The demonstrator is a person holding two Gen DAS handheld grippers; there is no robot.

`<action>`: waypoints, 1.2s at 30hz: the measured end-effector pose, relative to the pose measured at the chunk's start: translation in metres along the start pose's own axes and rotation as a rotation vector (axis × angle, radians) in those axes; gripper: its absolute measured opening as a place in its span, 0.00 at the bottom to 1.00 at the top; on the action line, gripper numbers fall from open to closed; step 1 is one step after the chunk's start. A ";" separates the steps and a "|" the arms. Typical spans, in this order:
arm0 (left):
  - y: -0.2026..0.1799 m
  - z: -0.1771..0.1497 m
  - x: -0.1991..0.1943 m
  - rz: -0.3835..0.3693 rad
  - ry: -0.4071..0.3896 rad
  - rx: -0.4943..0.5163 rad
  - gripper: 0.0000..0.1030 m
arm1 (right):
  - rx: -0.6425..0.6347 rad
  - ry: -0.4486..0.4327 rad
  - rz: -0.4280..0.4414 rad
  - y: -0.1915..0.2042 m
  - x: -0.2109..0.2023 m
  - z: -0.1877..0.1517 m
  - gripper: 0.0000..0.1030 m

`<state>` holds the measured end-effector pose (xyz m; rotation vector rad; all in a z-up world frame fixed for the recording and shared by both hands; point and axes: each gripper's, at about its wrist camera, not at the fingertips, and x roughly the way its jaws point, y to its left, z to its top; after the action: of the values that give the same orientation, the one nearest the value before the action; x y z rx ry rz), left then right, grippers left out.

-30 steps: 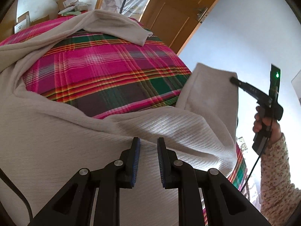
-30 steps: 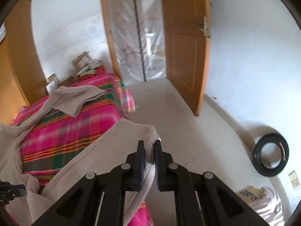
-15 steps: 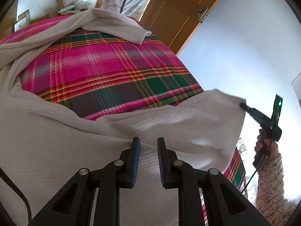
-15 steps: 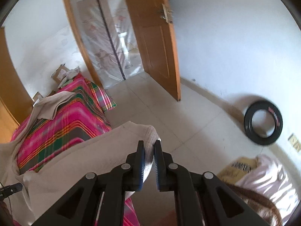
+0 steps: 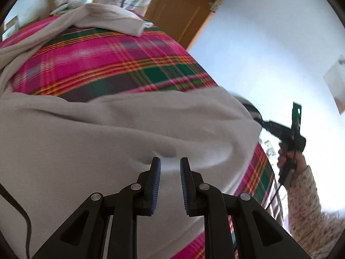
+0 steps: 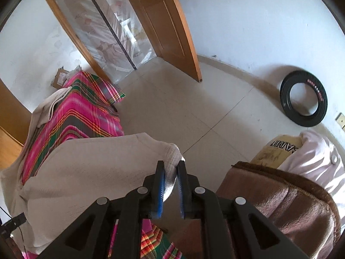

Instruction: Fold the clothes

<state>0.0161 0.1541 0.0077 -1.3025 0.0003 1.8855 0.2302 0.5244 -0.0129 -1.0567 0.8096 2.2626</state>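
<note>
A bed (image 5: 103, 64), covered with a pink, green and yellow plaid sheet (image 6: 71, 116), carries the task's thing: a large beige knitted garment (image 5: 107, 142), spread across the near part of the sheet, with one sleeve (image 5: 112, 19) lying folded over the far end. In the right wrist view a corner of the garment hangs past the bed's edge above the pale tiled floor (image 6: 194, 112). A wooden door (image 6: 163, 26) stands open against the white wall; a black tyre (image 6: 304, 99) leans on that wall, well apart from the bed. A brown plush blanket (image 6: 280, 200) lies at lower right, beside a white piece of clothing (image 6: 319, 157) and a tan bag with dark lettering (image 6: 278, 151).

Left tool (image 5: 170, 161): jaws slightly parted, blue pads (image 5: 156, 179) hovering over the garment; whether the cloth is caught between them cannot be told.

Right tool (image 6: 171, 164): jaws have just been opening; the garment's ribbed white-beige corner (image 6: 172, 157) sits between them, against the left pad, with a gap at the right pad. In the left wrist view this tool is held by a hand (image 5: 289, 151) in a floral sleeve (image 5: 308, 211), its tip at the garment's far right edge
</note>
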 end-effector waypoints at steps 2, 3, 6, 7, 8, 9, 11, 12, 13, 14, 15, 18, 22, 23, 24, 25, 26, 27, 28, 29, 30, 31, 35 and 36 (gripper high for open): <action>-0.005 -0.003 0.004 -0.017 0.014 0.009 0.19 | 0.011 -0.009 -0.010 0.001 -0.005 0.001 0.14; -0.008 -0.004 0.007 -0.026 0.025 0.020 0.19 | 0.020 -0.021 -0.022 0.002 -0.008 0.001 0.16; -0.017 -0.008 0.014 -0.051 0.052 0.045 0.19 | 0.033 -0.047 -0.074 0.004 -0.017 0.002 0.17; -0.018 -0.009 0.015 -0.057 0.055 0.045 0.19 | 0.032 -0.048 -0.091 0.005 -0.018 0.003 0.17; -0.018 -0.009 0.017 -0.064 0.059 0.046 0.19 | 0.037 -0.054 -0.116 0.004 -0.020 0.003 0.17; -0.019 -0.010 0.018 -0.070 0.062 0.046 0.19 | 0.042 -0.061 -0.143 0.004 -0.022 0.003 0.17; -0.021 -0.011 0.020 -0.080 0.068 0.048 0.19 | 0.051 -0.073 -0.178 0.003 -0.026 0.004 0.17; -0.022 -0.011 0.021 -0.085 0.071 0.051 0.19 | 0.054 -0.079 -0.186 0.003 -0.028 0.005 0.18; -0.023 -0.011 0.021 -0.090 0.073 0.051 0.19 | 0.056 -0.085 -0.193 0.003 -0.029 0.006 0.18; -0.024 -0.012 0.022 -0.098 0.077 0.055 0.19 | 0.038 -0.086 -0.137 0.009 -0.029 0.008 0.18; -0.025 -0.013 0.023 -0.107 0.082 0.060 0.19 | 0.017 -0.087 -0.074 0.016 -0.028 0.009 0.18; -0.029 -0.016 0.027 -0.115 0.088 0.070 0.19 | -0.034 -0.052 0.096 0.044 -0.019 0.017 0.18; -0.028 -0.017 0.028 -0.127 0.092 0.053 0.19 | -0.104 0.000 0.274 0.086 0.001 0.030 0.21; -0.028 -0.017 0.027 -0.127 0.092 0.052 0.19 | -0.104 0.035 0.313 0.094 0.010 0.032 0.24; -0.028 -0.017 0.027 -0.127 0.092 0.053 0.19 | -0.100 0.072 0.351 0.101 0.019 0.033 0.28; -0.028 -0.017 0.027 -0.128 0.093 0.053 0.19 | -0.106 0.093 0.362 0.107 0.025 0.033 0.30; -0.028 -0.016 0.027 -0.129 0.094 0.053 0.19 | -0.114 0.112 0.369 0.113 0.032 0.033 0.31; -0.028 -0.016 0.027 -0.131 0.095 0.055 0.19 | -0.121 0.131 0.377 0.119 0.038 0.032 0.31; -0.026 -0.016 0.027 -0.134 0.096 0.054 0.19 | -0.130 0.149 0.373 0.123 0.043 0.031 0.31; -0.025 -0.016 0.027 -0.137 0.096 0.051 0.19 | -0.137 0.157 0.365 0.126 0.047 0.030 0.31; -0.024 -0.016 0.027 -0.139 0.097 0.050 0.19 | -0.141 0.157 0.364 0.125 0.052 0.029 0.31; -0.024 -0.016 0.027 -0.140 0.097 0.051 0.19 | -0.140 0.158 0.370 0.126 0.054 0.029 0.31; -0.024 -0.015 0.027 -0.146 0.098 0.050 0.19 | -0.160 0.162 0.378 0.131 0.055 0.028 0.25; -0.023 -0.015 0.027 -0.149 0.097 0.048 0.19 | -0.190 0.149 0.363 0.134 0.053 0.027 0.22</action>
<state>0.0389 0.1796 -0.0108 -1.3232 -0.0007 1.6861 0.0986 0.4606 -0.0009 -1.2621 0.9238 2.6304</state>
